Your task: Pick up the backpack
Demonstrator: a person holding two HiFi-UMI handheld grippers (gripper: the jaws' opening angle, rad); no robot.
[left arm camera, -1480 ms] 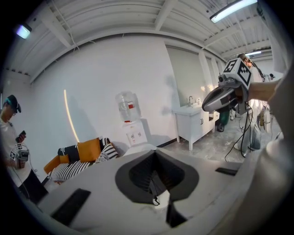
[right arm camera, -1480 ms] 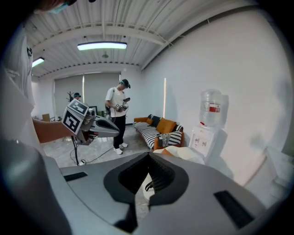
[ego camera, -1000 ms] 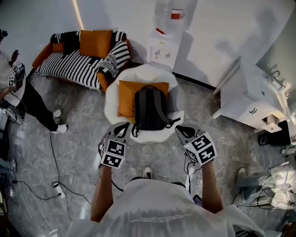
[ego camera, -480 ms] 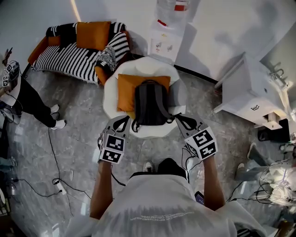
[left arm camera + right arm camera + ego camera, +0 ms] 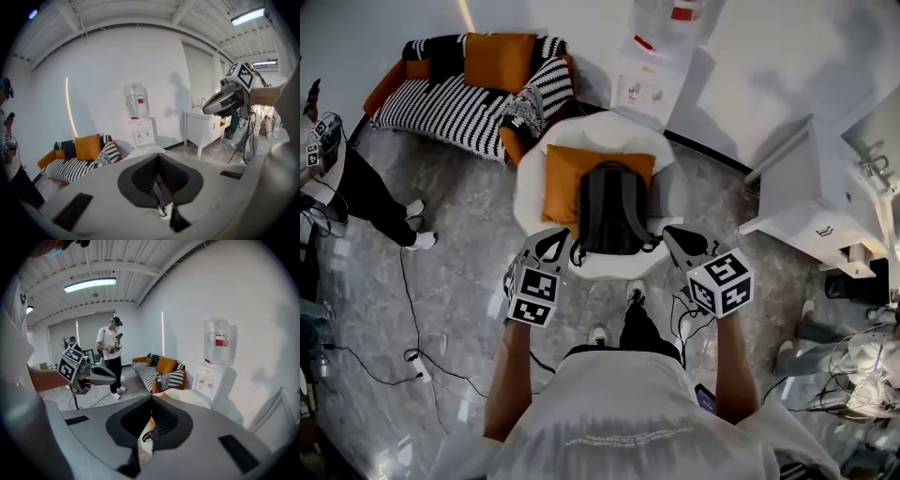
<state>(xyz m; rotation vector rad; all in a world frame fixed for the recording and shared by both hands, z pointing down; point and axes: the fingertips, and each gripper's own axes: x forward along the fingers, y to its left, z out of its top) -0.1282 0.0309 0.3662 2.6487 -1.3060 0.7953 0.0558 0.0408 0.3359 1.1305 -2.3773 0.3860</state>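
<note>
Because the dark grey fabric backpack [image 5: 614, 208] lies strap-side up on the round white seat [image 5: 598, 137], left gripper [image 5: 548, 247] and right gripper [image 5: 680, 242] flank its near end, jaws pressed together and empty, seemingly poised for the straps.

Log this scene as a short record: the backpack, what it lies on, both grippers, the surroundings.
backpack: dark, straps facing up, not yet gripped
support: white round seat, partly over an orange cushion
left gripper: shut, empty, by the backpack's near left corner
right gripper: shut, empty, by its near right corner
surroundings: striped sofa, water dispenser, white cabinet
</note>
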